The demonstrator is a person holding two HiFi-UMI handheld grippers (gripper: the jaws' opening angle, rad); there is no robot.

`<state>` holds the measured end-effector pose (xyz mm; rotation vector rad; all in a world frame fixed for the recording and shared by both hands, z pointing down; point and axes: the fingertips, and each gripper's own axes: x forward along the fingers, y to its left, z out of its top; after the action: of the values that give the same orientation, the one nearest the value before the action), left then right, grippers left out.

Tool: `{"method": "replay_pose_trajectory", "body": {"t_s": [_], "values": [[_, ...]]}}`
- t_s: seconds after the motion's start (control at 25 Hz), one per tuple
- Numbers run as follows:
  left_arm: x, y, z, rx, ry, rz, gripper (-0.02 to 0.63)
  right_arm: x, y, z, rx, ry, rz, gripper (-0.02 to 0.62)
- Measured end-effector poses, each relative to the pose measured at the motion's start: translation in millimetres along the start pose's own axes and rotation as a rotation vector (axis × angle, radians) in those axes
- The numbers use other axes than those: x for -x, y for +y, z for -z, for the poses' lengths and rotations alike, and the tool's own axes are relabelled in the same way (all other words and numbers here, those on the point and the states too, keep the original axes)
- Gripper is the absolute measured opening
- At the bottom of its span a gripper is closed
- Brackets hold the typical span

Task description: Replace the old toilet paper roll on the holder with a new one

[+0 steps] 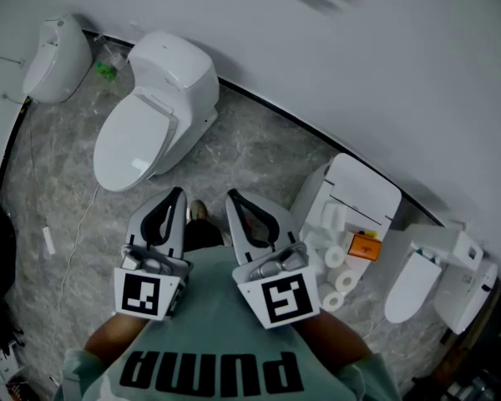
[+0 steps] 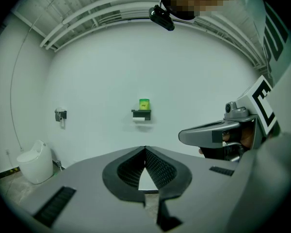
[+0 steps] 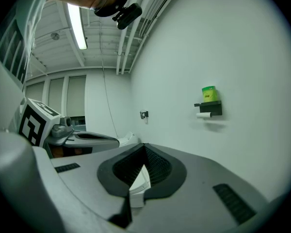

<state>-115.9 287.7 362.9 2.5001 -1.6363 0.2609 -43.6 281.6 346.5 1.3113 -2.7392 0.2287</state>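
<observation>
The black wall holder (image 2: 141, 114) carries a small white roll (image 2: 140, 120) underneath and a green can (image 2: 144, 104) on top. It also shows in the right gripper view as the holder (image 3: 209, 108) with its roll (image 3: 203, 115), far off on the wall. Three fresh white rolls (image 1: 344, 279) lie on a toilet tank at my right. My left gripper (image 1: 178, 195) and right gripper (image 1: 232, 197) are side by side in front of my chest, both shut and holding nothing. The left gripper's (image 2: 145, 149) jaws meet at the tip, as do the right gripper's (image 3: 144, 147).
A white toilet (image 1: 154, 115) stands on the grey marble floor ahead of me, and a smaller white fixture (image 1: 58, 57) sits at far left. Another toilet (image 1: 426, 278) and an orange box (image 1: 363, 247) are at right. A small fitting (image 2: 61, 114) hangs on the wall.
</observation>
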Motion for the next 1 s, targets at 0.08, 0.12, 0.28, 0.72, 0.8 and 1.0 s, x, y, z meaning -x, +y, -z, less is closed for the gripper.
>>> {"method": "replay_pose_trajectory", "body": {"t_s": [0.08, 0.12, 0.28, 0.72, 0.8, 1.0], "values": [[-1.7, 7.6, -1.4, 0.002, -0.002, 0.010, 0.003, -6.7, 2.5, -2.4, 0.005, 0.001, 0.010, 0.003], [-2.7, 12.1, -2.4, 0.003, -0.003, 0.016, 0.003, -10.7, 4.2, -3.5, 0.011, 0.004, 0.015, 0.003], [-8.4, 34.9, -7.4, 0.006, -0.011, 0.042, 0.003, -31.0, 11.8, -9.7, 0.014, 0.008, 0.042, 0.003], [-25.2, 92.6, -27.7, 0.028, -0.041, 0.150, 0.003, -86.9, 31.6, -37.1, 0.033, 0.007, 0.145, 0.003], [-28.1, 100.3, -28.8, 0.029, -0.047, 0.170, 0.003, -94.0, 34.3, -38.0, 0.039, 0.012, 0.165, 0.003], [-30.9, 110.6, -29.8, 0.032, -0.056, 0.230, 0.003, -102.0, 38.6, -37.4, 0.037, 0.022, 0.225, 0.003]]}}
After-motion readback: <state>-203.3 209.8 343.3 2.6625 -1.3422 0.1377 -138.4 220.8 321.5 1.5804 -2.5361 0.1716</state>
